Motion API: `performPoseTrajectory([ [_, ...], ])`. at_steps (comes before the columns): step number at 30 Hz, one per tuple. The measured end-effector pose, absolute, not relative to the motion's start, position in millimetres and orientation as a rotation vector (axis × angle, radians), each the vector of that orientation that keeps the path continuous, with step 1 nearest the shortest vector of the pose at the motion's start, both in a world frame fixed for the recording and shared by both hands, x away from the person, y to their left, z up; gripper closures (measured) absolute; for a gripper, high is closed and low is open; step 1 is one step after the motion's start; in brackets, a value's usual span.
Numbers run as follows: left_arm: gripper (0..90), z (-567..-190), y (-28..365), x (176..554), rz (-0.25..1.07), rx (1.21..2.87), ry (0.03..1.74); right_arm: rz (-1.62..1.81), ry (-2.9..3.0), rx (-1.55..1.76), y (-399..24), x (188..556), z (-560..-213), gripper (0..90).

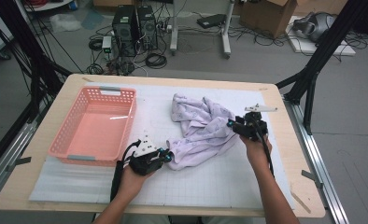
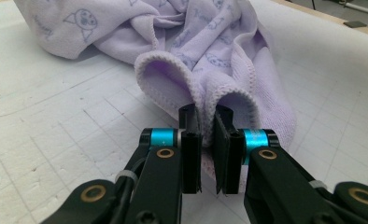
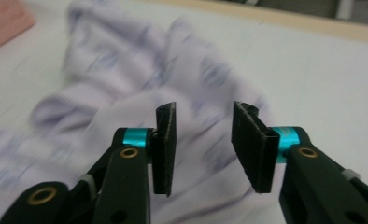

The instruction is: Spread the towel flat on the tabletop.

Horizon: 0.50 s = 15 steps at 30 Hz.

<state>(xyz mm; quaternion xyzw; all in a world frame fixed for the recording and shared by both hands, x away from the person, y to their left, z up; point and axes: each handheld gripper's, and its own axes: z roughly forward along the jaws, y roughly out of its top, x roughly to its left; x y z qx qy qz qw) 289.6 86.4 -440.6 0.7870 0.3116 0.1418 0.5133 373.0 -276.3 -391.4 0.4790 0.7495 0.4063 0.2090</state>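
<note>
A crumpled lilac towel (image 1: 201,128) with small printed animals lies in the middle of the white gridded mat (image 1: 219,182). My left gripper (image 1: 169,157) is at the towel's near left corner. In the left gripper view its jaws are shut on the towel's hemmed edge (image 2: 229,100), which folds up around the left gripper (image 2: 205,116). My right gripper (image 1: 230,124) hovers at the towel's right side. In the right gripper view the right gripper (image 3: 203,116) stands open above the blurred towel (image 3: 126,93), nothing between the fingers.
An empty pink plastic basket (image 1: 70,151) stands on the left of the mat. The wooden table edge (image 1: 285,140) runs along the right. Black frame posts, computer towers and cables stand on the floor beyond the table.
</note>
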Motion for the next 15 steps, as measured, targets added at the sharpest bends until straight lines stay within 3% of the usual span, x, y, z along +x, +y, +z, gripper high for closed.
performPoseTrajectory([
  [4,82.0,-441.3,85.0,286.8,0.341,1.887,0.747,1.194,2.210,1.272,-260.4,343.9,-405.4,53.5],
  [10,82.0,-441.4,81.5,279.6,0.335,1.888,0.729,1.159,2.380,1.152,-222.5,335.3,-430.0,49.2],
  [12,82.0,-441.6,81.0,276.7,0.332,1.888,0.722,1.078,2.423,1.074,-211.1,337.5,-434.8,61.9],
  [13,82.0,-441.9,80.3,274.5,0.331,1.885,0.723,1.059,2.440,1.057,-209.0,337.7,-435.9,76.3],
  [14,81.9,-441.9,80.2,273.1,0.331,1.886,0.720,1.031,2.458,1.018,-208.0,336.9,-436.6,85.2],
  [15,81.9,-441.7,80.3,271.6,0.332,1.889,0.717,1.025,2.449,1.008,-209.1,335.3,-435.2,86.5],
])
